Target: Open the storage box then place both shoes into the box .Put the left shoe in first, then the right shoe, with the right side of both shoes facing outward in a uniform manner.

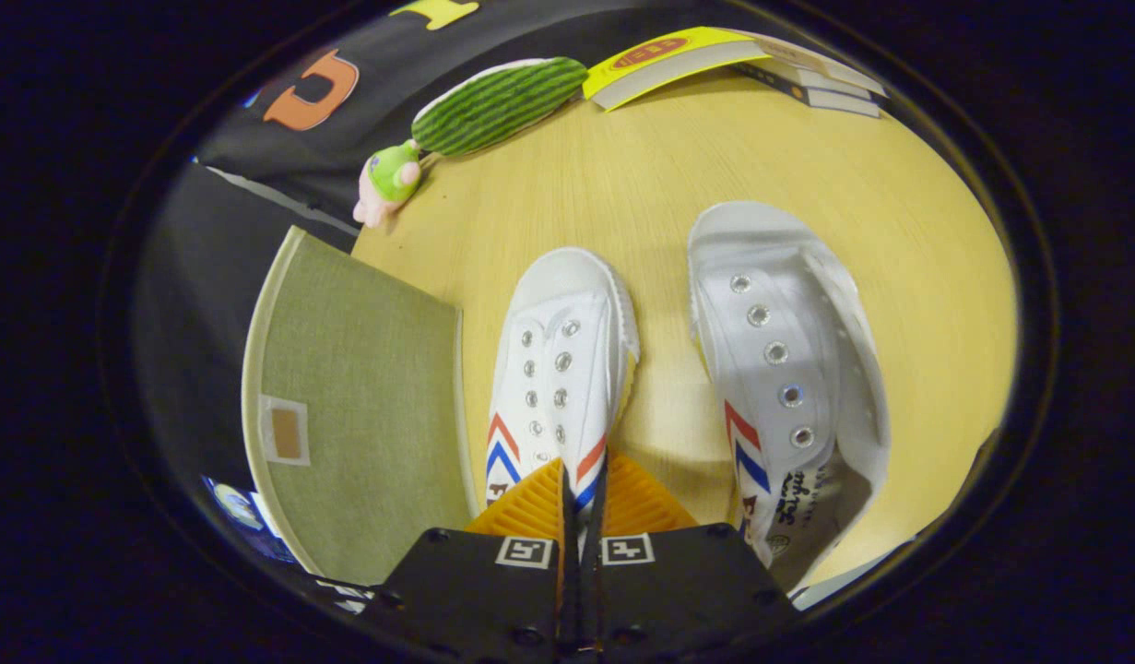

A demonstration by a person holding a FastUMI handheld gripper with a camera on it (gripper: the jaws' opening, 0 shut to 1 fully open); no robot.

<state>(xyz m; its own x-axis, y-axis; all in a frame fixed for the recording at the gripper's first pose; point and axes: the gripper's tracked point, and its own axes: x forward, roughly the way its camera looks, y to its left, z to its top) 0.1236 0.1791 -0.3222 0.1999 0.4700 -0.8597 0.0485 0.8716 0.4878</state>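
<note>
- Gripper [581,493], lower centre of the frame: its two fingers were drawn nearly together, leaving a thin slit in which the rear part of the nearer shoe was pinched.
- Gripped shoe [560,369], centre of the frame: a white canvas sneaker with metal eyelets and red and blue chevron stripes on both sides, toe pointing away from the fingers. Whether its sole rested on the table could not be told.
- Second shoe [788,369], right of centre: the same make, tilted onto its side on the tabletop so that the opening and the printed insole faced the lower right; it lay near the first shoe but apart from it.
- Storage box [364,406], left of centre: a panel of green fabric with a pale rim and a small tan label patch near its lower left corner, just beside the gripped shoe. Whether the box was open could not be told.
- Table [678,184]: a pale, wood-grained surface filling the centre and right of the frame.
- Plush toy [475,115], upper left of centre: green-striped, watermelon-like, with a small green and pink figure at its lower end, lying at the table's far edge.
- Stacked booklets [715,60], top of the frame: flat printed matter, the uppermost with a yellow cover.
- Booth wall [226,184], upper left: black cloth behind the table.
</note>
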